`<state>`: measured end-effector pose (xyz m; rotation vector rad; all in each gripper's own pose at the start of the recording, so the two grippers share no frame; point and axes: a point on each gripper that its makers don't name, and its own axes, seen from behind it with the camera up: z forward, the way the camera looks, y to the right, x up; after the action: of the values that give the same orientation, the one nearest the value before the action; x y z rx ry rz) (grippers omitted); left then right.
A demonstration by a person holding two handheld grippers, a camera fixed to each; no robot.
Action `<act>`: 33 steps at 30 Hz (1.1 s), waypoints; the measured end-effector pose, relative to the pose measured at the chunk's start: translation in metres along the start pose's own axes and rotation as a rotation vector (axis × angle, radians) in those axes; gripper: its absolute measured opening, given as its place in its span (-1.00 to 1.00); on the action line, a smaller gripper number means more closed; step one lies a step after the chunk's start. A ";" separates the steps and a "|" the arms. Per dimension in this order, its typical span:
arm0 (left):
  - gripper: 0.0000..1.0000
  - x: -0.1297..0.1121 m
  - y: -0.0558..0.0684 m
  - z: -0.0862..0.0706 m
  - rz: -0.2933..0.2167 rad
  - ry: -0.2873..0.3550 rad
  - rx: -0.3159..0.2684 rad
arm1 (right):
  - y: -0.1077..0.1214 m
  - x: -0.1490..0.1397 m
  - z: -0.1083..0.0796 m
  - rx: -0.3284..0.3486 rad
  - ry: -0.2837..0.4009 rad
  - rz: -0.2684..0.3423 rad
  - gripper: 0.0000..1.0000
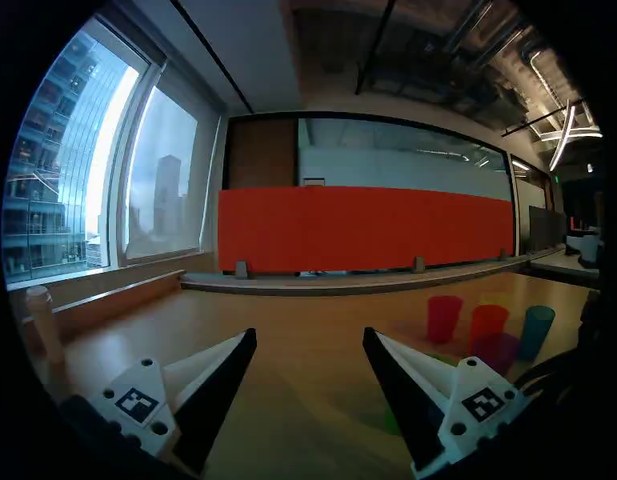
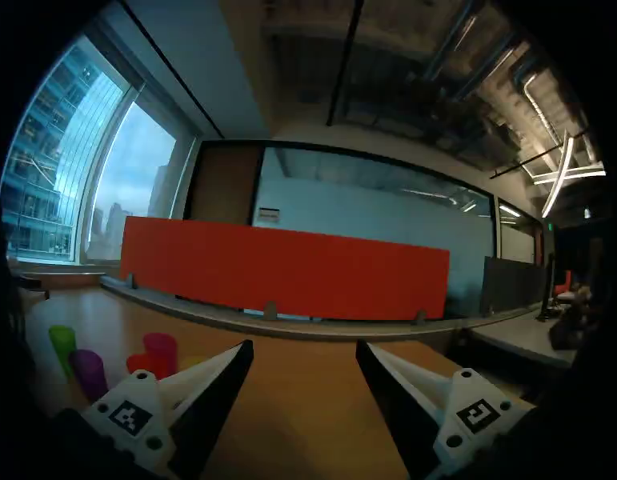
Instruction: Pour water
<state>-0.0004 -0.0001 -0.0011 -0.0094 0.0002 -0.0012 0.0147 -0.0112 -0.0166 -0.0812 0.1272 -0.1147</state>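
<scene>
The left gripper (image 1: 308,332), with white fingers, black inner faces and square black-and-white markers, has its jaws spread wide with only bare wood between them. The right gripper (image 2: 304,346), of the same build, is also spread apart and holds nothing.

Under the left jaws lies a broad light-brown wooden table (image 1: 308,384), and the same wood runs under the right jaws (image 2: 308,408). Straight ahead of both pairs of jaws, at the table's far edge, stands a long orange-red partition panel (image 1: 364,228) (image 2: 284,272). Far to the left of the left jaws rises a tall curved glass window (image 1: 68,176).

Beyond and to the right of the left jaws is a tight cluster: a pink-red plastic cup (image 1: 444,318), an orange plastic cup (image 1: 488,318), a teal plastic cup (image 1: 538,330) and, nearest, a purple plastic cup (image 1: 498,350) just in front of the orange one. In the right gripper view the cups sit left of the jaws: a green plastic cup (image 2: 62,340), the purple one (image 2: 88,372), a magenta plastic cup (image 2: 160,350) and a low red cup (image 2: 138,363).

Far left of the left jaws, by the sill, stands a slim upright bottle with a tan cap (image 1: 42,324). Its contents cannot be made out.
</scene>
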 end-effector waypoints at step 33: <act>0.99 0.000 0.000 0.000 0.000 0.000 0.000 | -0.001 -0.059 0.001 0.017 -0.060 0.111 0.99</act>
<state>-0.0005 0.0001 -0.0006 -0.0094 0.0003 -0.0012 -0.0435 -0.0049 -0.0087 -0.0607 0.0710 -0.0020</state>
